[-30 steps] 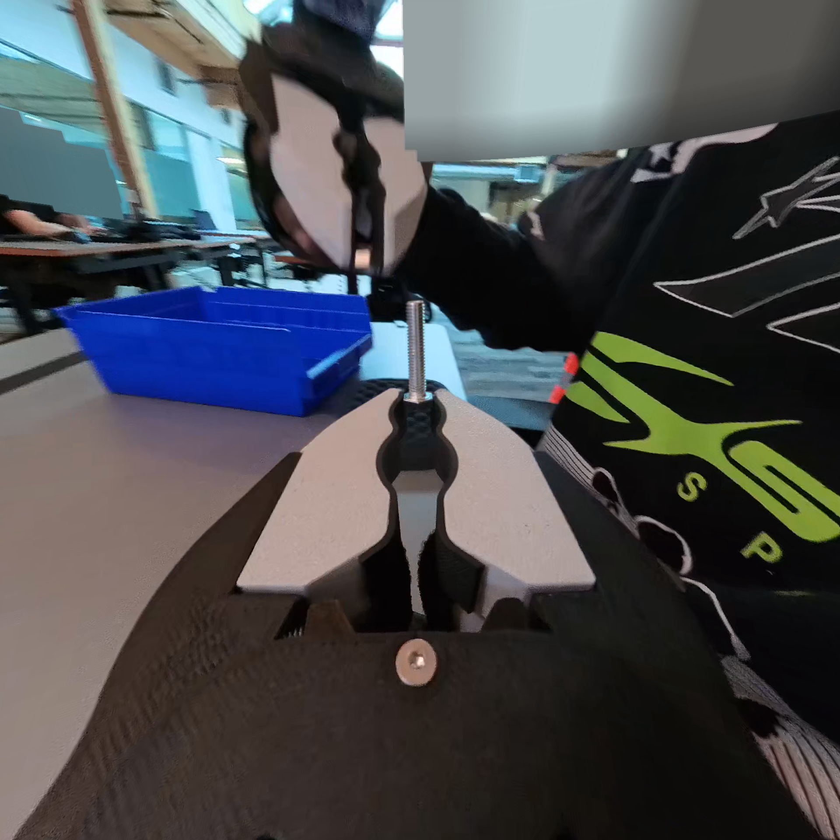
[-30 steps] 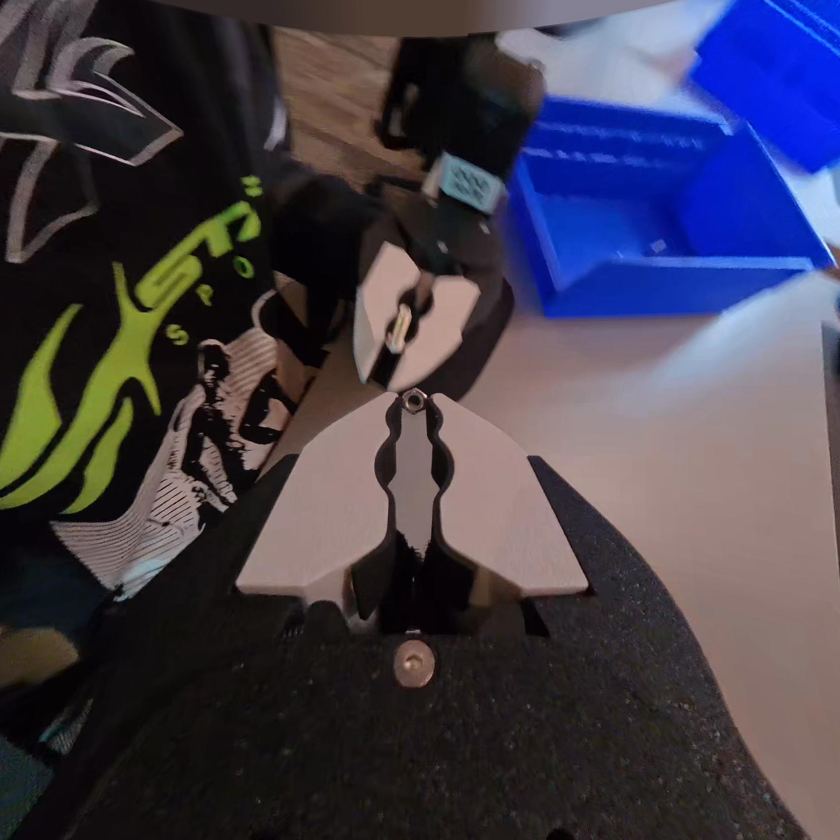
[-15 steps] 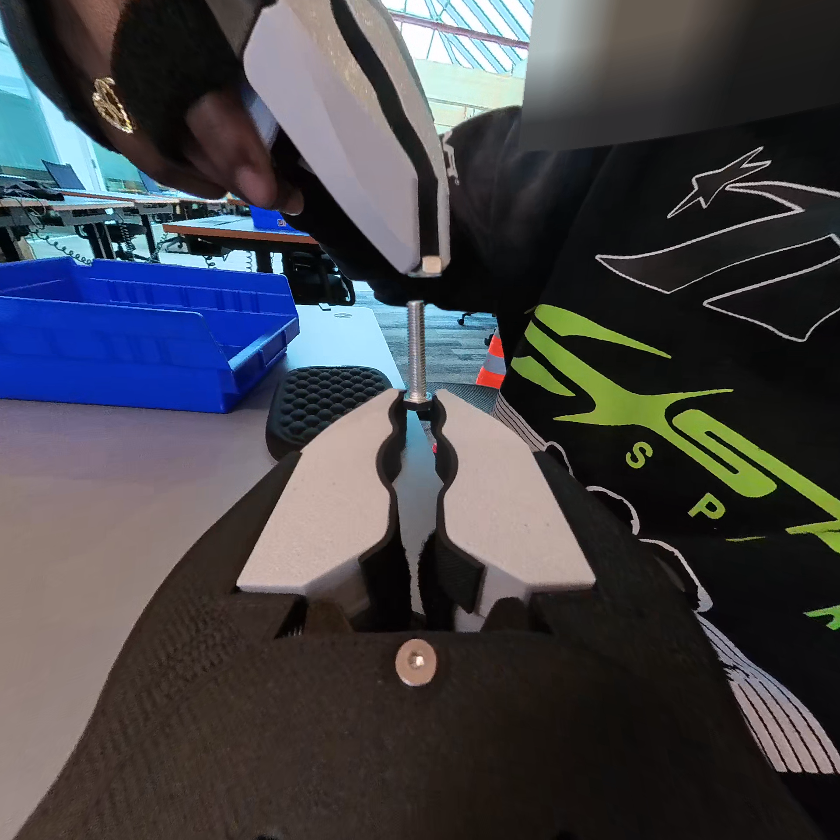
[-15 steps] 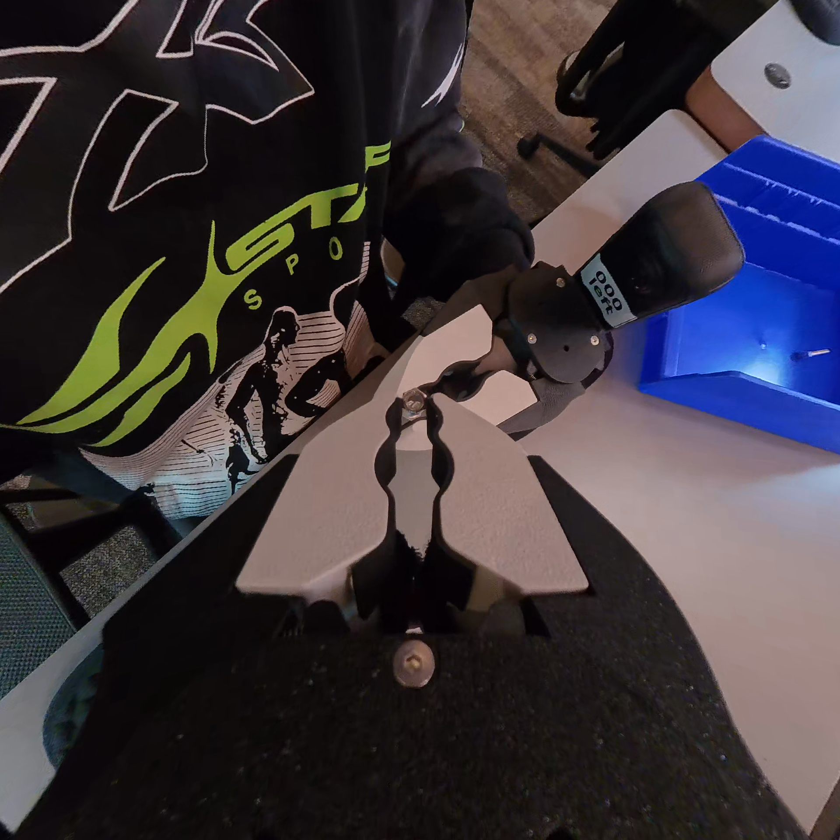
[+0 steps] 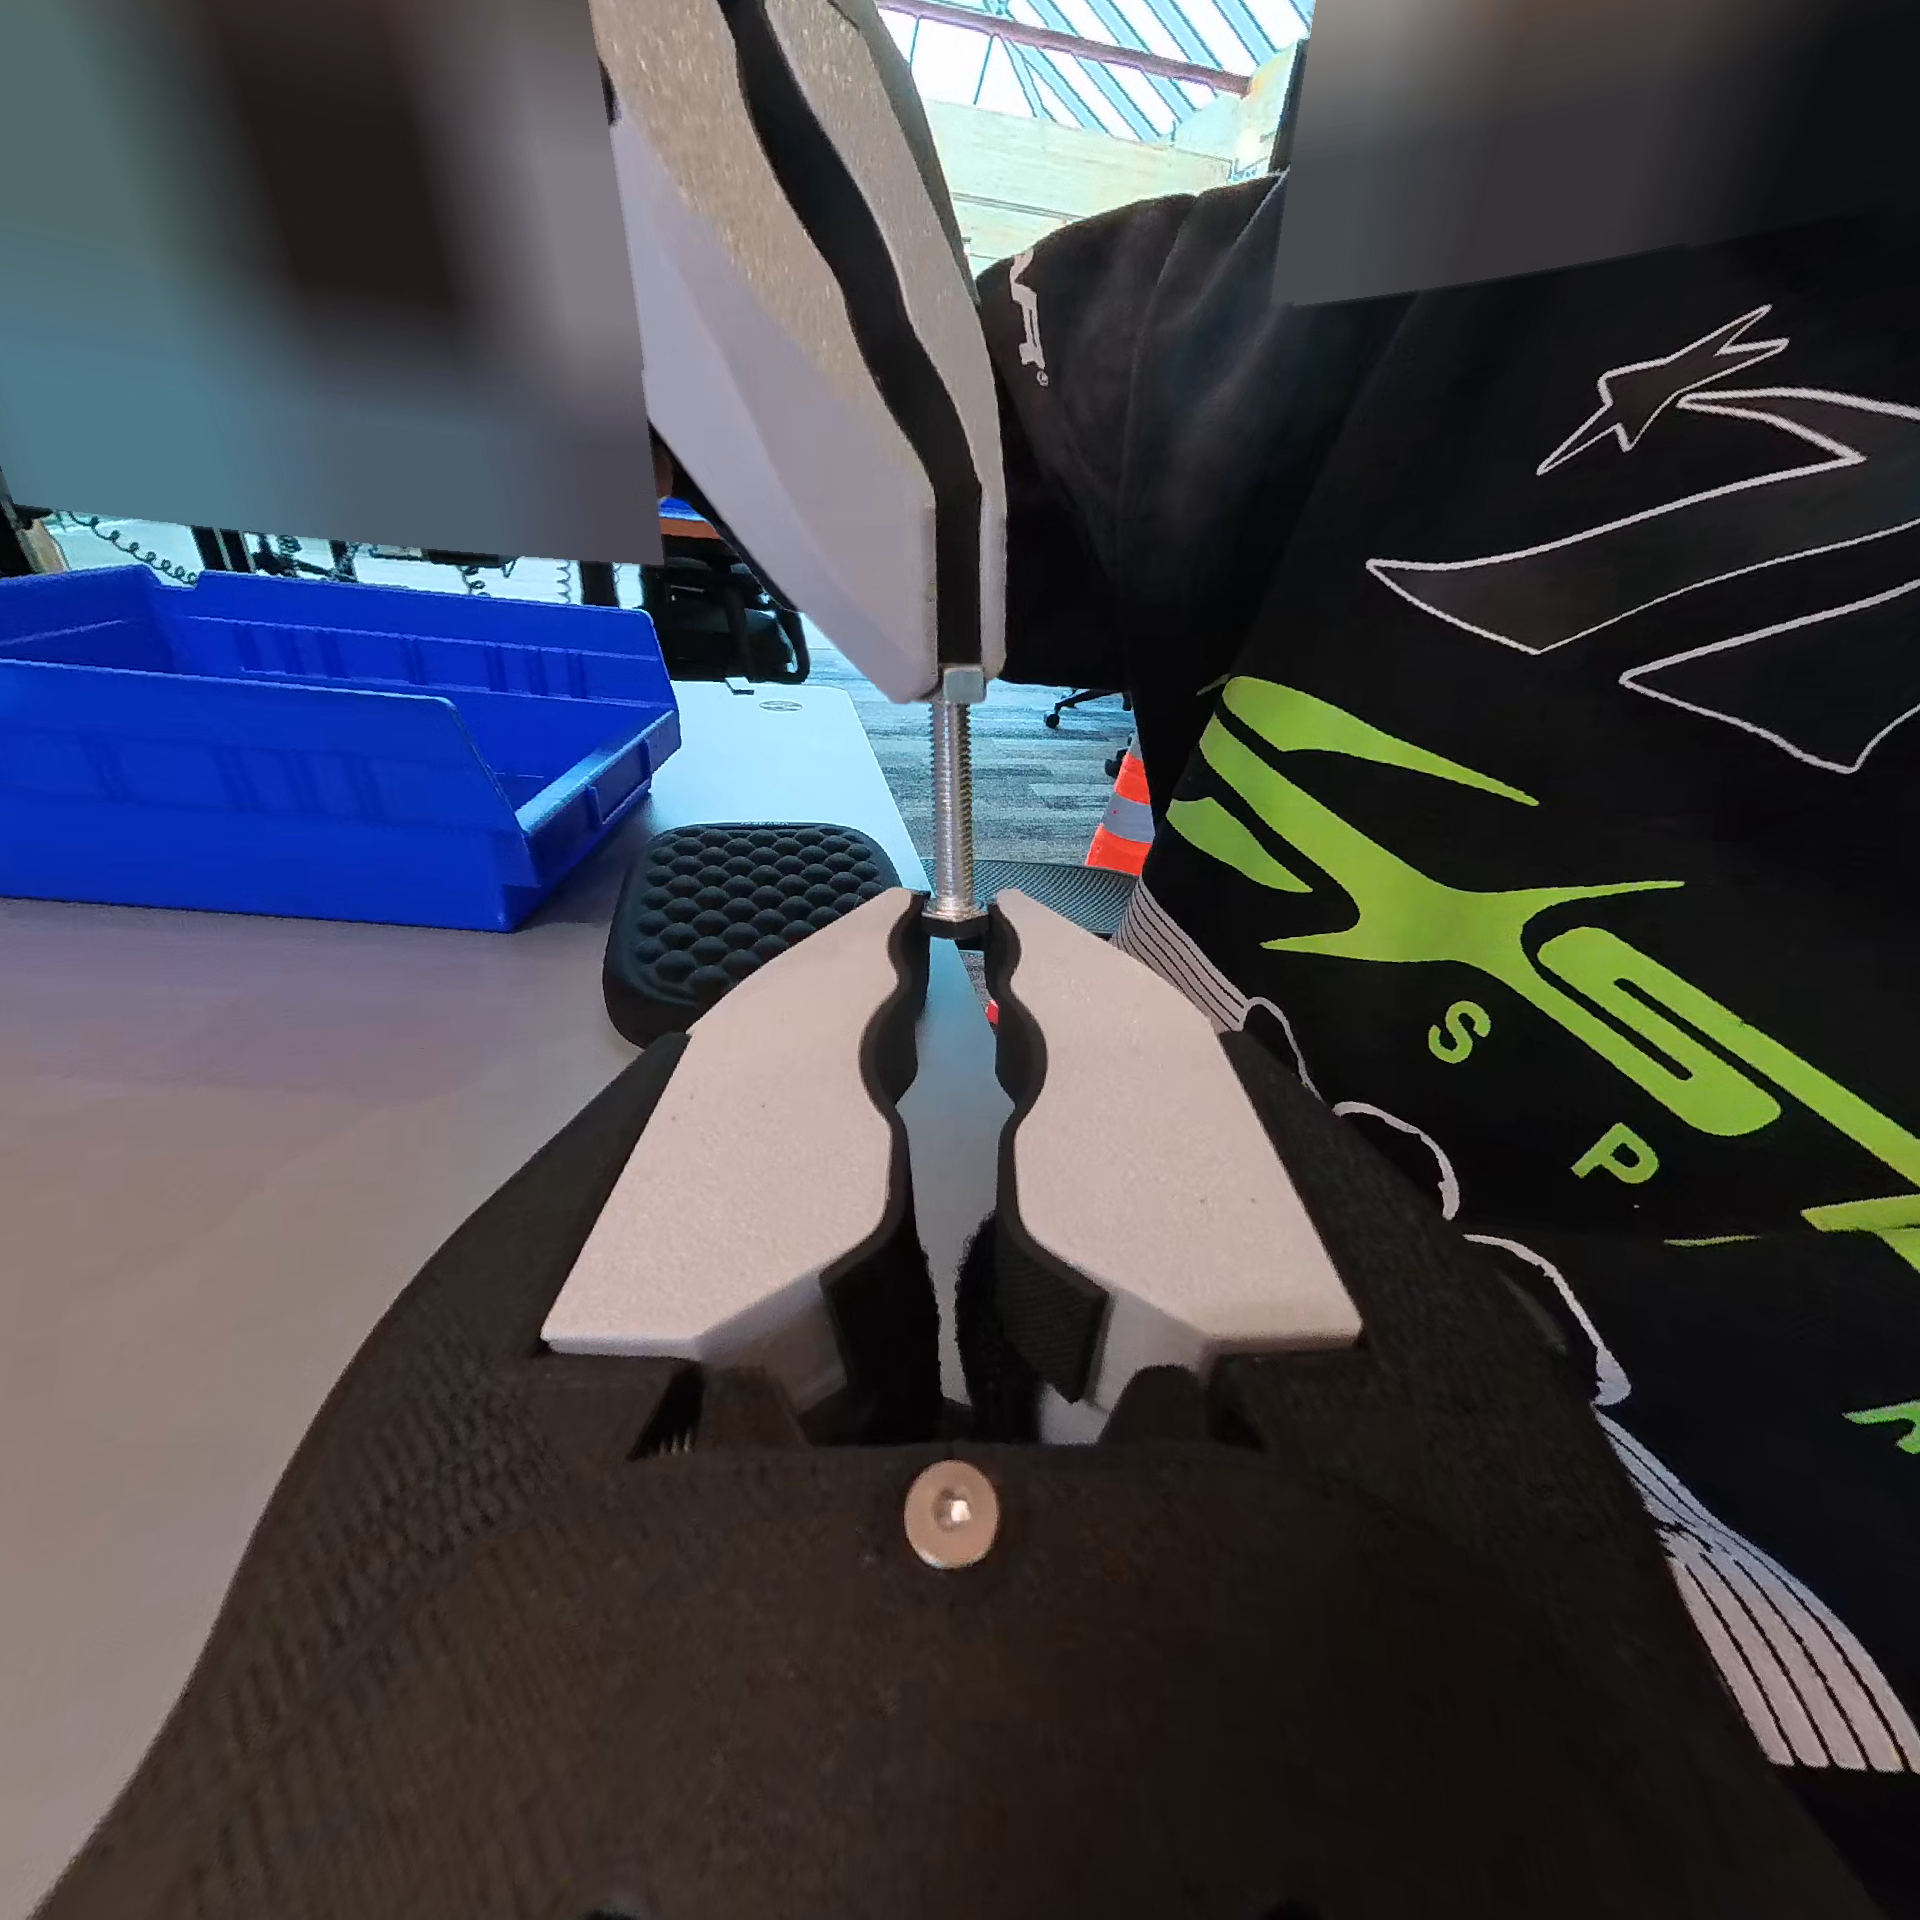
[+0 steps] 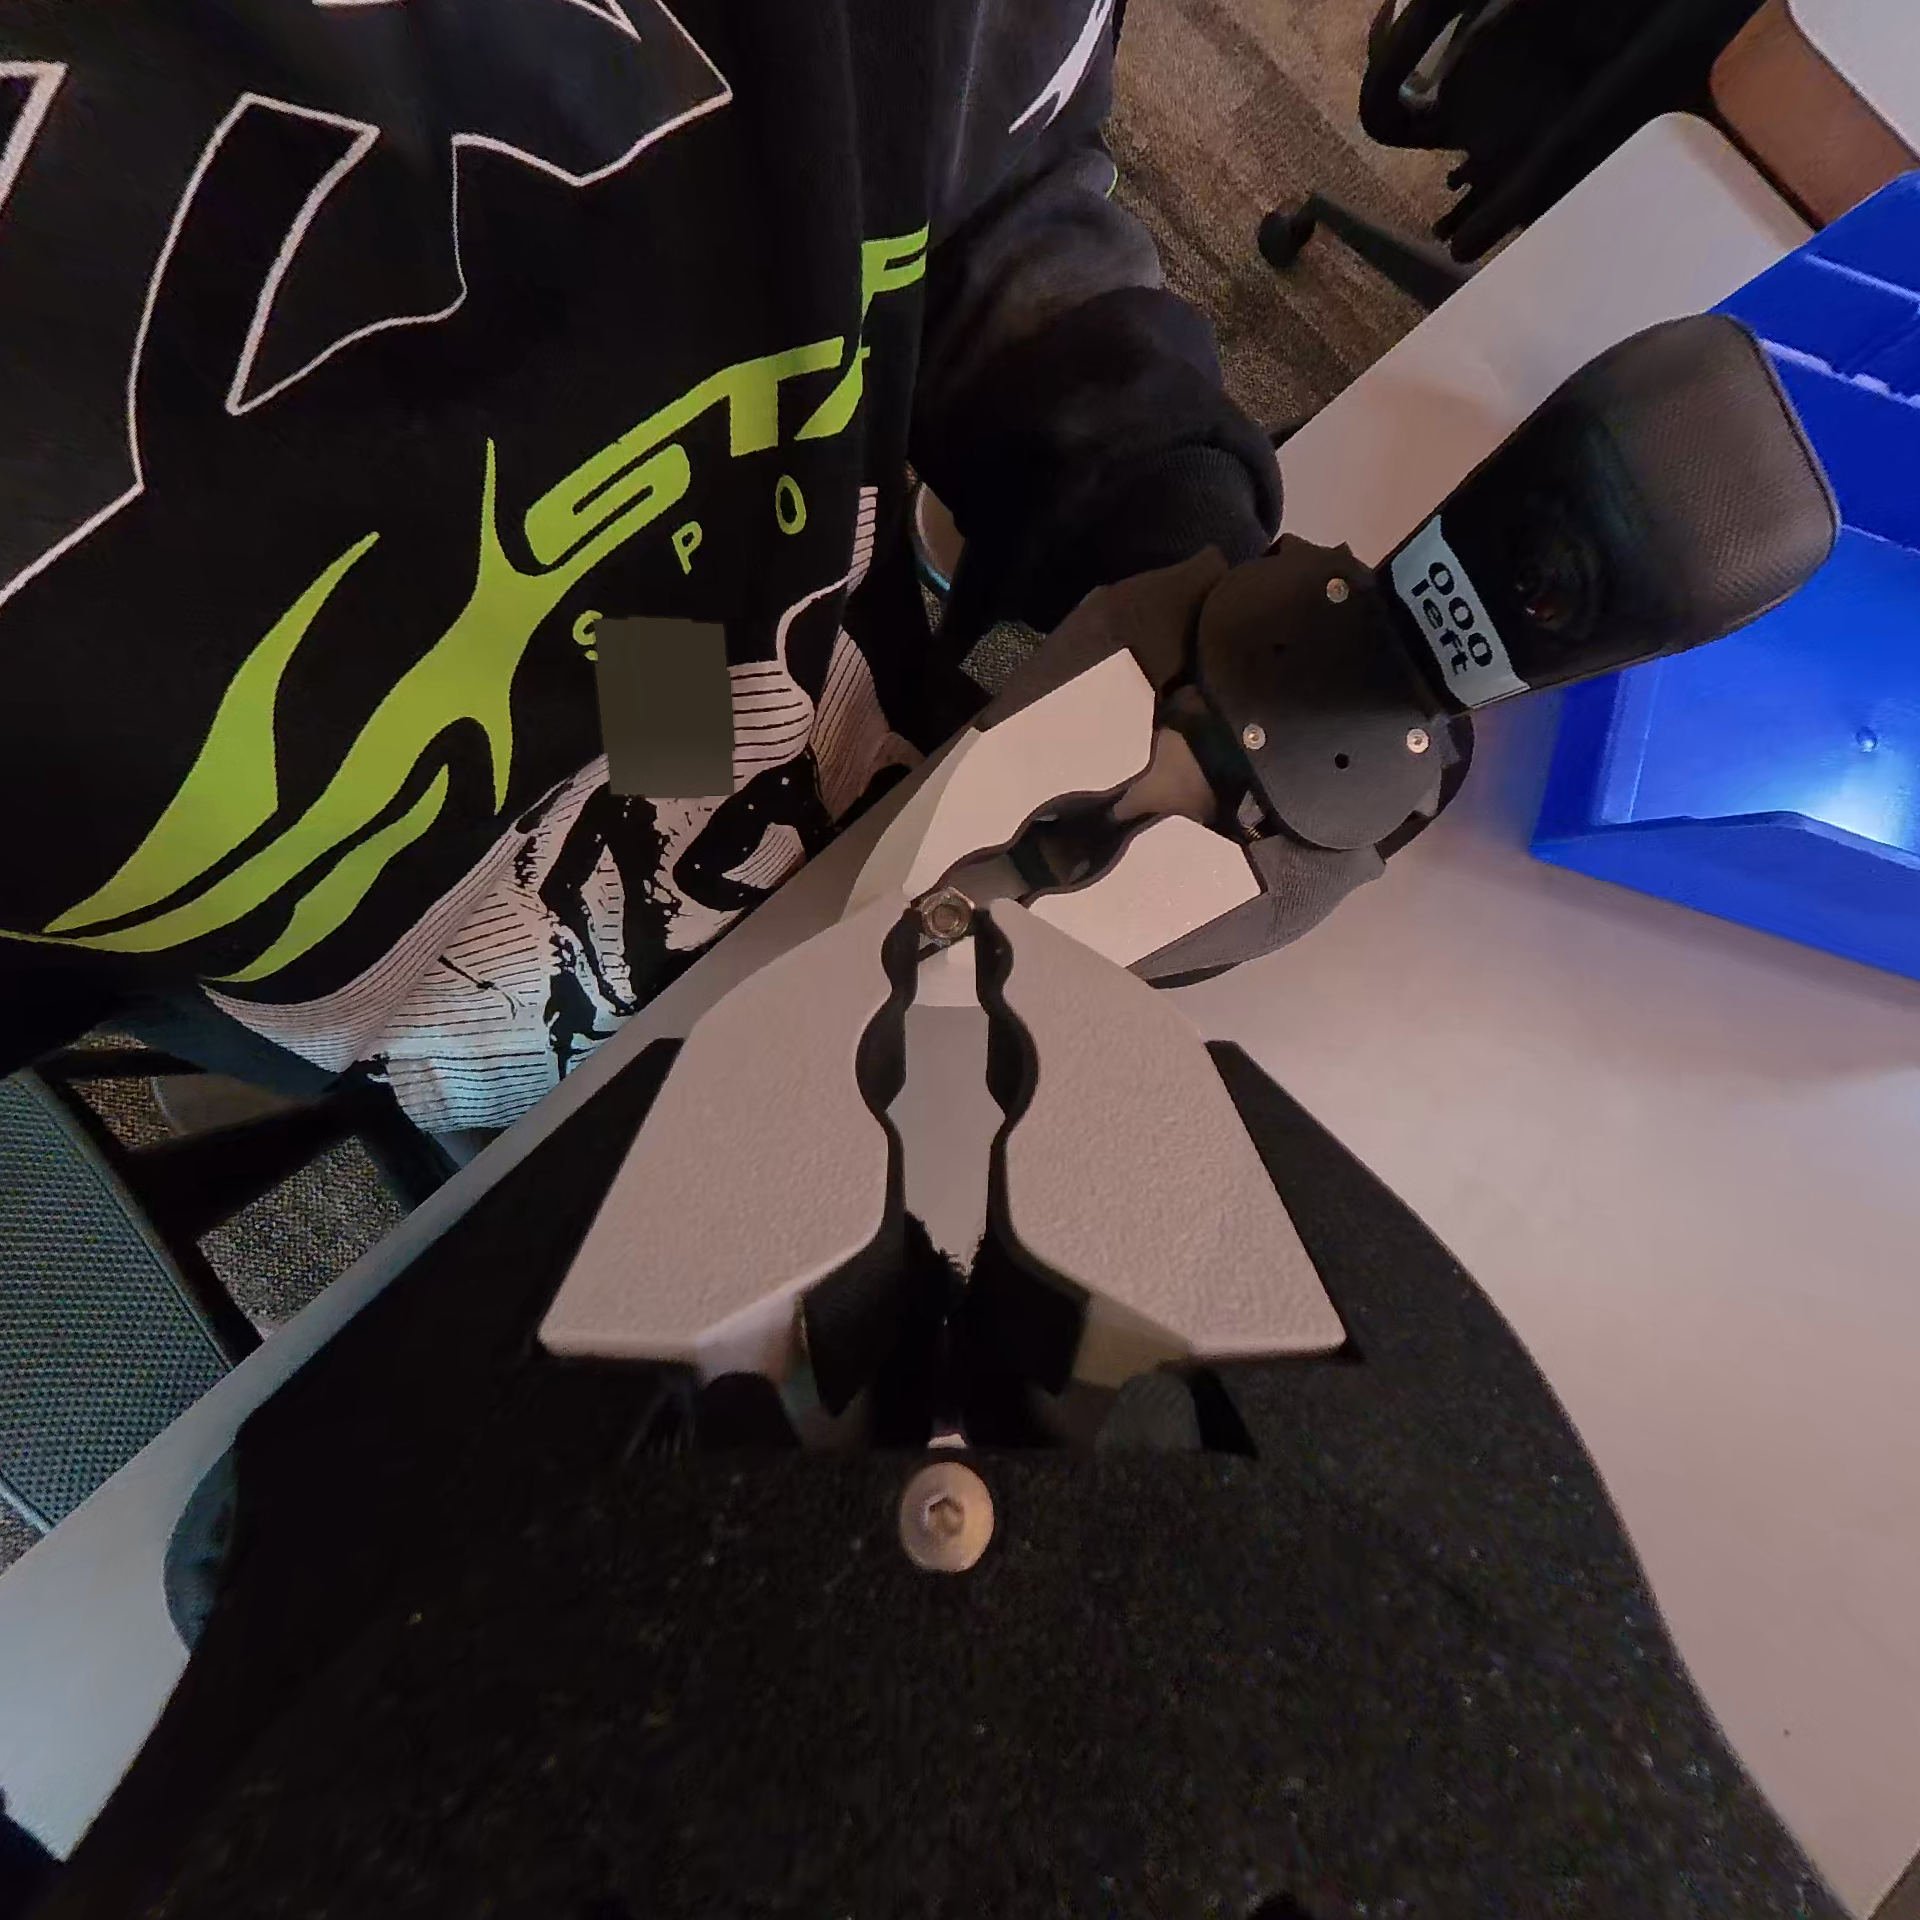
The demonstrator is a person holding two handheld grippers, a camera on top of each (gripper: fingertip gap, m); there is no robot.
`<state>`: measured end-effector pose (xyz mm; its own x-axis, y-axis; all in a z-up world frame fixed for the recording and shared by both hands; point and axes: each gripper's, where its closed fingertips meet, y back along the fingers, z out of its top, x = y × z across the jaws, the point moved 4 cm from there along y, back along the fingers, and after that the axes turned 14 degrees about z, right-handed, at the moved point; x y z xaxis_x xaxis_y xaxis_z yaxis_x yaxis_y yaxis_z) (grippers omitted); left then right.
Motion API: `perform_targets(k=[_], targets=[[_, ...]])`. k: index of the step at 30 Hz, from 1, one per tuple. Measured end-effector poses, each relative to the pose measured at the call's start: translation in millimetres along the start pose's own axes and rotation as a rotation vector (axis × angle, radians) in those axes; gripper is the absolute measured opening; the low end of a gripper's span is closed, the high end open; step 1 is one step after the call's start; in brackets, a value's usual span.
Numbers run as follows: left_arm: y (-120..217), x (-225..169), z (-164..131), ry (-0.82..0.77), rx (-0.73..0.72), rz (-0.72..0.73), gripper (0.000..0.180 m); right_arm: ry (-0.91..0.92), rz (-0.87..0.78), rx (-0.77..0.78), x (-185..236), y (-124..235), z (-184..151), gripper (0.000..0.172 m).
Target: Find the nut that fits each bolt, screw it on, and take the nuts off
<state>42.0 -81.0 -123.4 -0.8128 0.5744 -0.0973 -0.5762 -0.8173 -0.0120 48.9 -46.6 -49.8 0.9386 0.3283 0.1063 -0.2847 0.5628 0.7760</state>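
Nut (image 5: 963,685) lowered onto bolt (image 5: 951,800), both fingers pinching, grey table (image 5: 260,1091), blue bin (image 5: 312,748).

Left gripper (image 5: 954,920) at table (image 5: 260,1143) near edge, bolt (image 5: 951,800) standing upright from its tips. Right gripper (image 5: 961,681) directly above, nut (image 5: 963,686) at bolt's top end. Bin (image 5: 312,769) on table, left and behind. Dimpled pad (image 5: 743,914) on table between bin and bolt, just beside left gripper. Person's torso (image 5: 1558,831) right of both grippers, past table edge.
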Motion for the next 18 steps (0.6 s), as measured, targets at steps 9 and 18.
perform_targets(k=[9,18], targets=[[-2,6,-2,-0.005,0.028,0.093,0.01,-0.071,-0.027,0.021,-3,2,-6,0.01],[-6,23,-5,-0.03,0.083,0.355,0.01,-0.257,-0.116,0.121,-8,9,-21,0.01]])
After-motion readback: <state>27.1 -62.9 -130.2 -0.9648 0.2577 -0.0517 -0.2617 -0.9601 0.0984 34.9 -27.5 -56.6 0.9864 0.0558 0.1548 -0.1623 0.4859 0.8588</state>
